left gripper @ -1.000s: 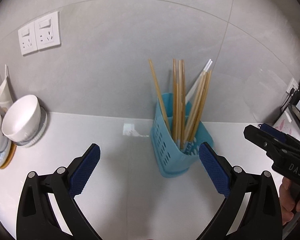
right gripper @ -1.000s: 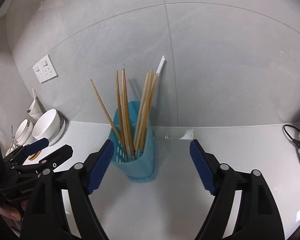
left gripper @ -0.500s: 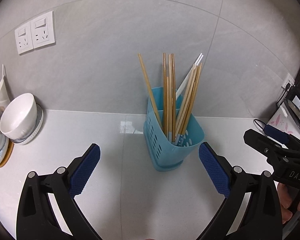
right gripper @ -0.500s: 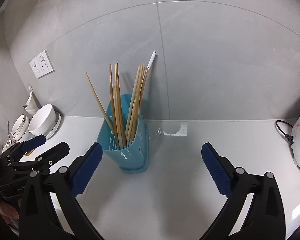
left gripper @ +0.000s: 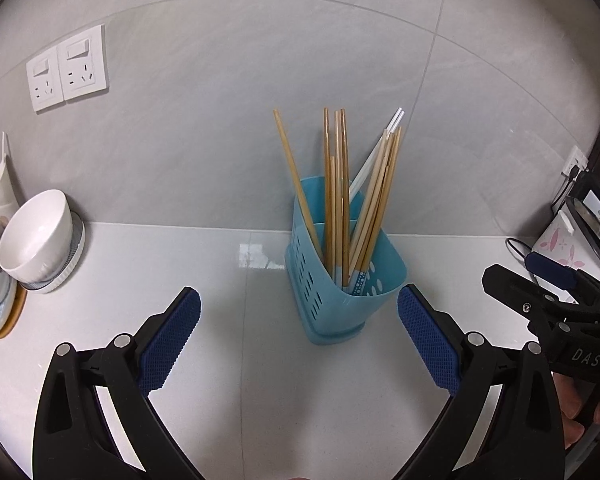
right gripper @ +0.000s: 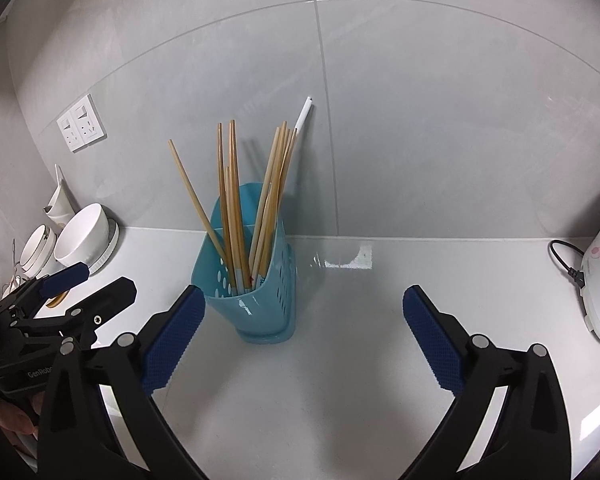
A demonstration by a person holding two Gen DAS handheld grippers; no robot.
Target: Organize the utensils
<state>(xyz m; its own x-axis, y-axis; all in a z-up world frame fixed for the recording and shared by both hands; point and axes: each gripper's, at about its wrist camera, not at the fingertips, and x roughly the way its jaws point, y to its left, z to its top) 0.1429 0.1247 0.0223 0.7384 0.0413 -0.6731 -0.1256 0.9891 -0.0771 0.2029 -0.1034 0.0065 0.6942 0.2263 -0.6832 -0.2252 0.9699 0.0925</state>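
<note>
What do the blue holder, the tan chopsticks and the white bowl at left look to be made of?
Blue holder: glossy moulded plastic, judging by its slotted walls and sheen. Tan chopsticks: matte bamboo or wood, by colour; which one is unclear. White bowl: glazed ceramic, probably, smooth and shiny.

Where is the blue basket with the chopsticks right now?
The blue basket stands on the white counter near the grey wall, middle of both views, with the white bowl far off to its left.

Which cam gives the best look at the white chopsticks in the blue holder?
Left wrist: the white chopsticks show as a separate pair leaning right in the blue holder. Right wrist shows only one white tip; the wooden chopsticks hide the rest.
</note>
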